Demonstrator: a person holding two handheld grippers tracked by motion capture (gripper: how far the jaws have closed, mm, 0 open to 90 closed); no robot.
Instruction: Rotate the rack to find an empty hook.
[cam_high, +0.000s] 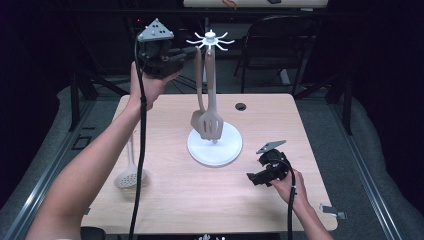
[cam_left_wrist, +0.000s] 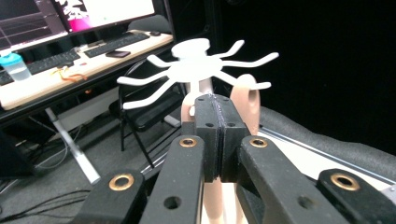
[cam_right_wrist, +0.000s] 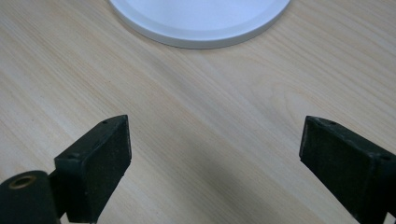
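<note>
On the light wooden bench (cam_high: 165, 200) stands a white utensil rack (cam_high: 214, 146): a round base, a thin post and a crown of curved hooks (cam_high: 210, 39) at the top. Two beige utensils hang from those hooks side by side, a slotted turner (cam_high: 212, 122) and a solid spatula (cam_high: 199, 118), with their heads just above the base. The left claw (cam_high: 186, 52) is held high in the person's raised left hand (cam_high: 150, 82), level with the hook crown and just to its left. In the left gripper view its jaws are clenched flat together with nothing between the pads, and the white hooks (cam_left_wrist: 196, 67) spread right behind their tips, with the looped end of a beige handle (cam_left_wrist: 246, 100) hanging from one hook just beside them. The right claw (cam_high: 254, 178) lies low at the near right of the bench, close to the rack's base, held in the right hand (cam_high: 289, 187). In the right gripper view its jaws are released wide over bare wood, with the rim of the white base (cam_right_wrist: 201, 25) ahead. A perforated skimmer (cam_high: 128, 175) lies flat near the left edge of the bench, well apart from the rack and partly hidden by the left forearm.
</note>
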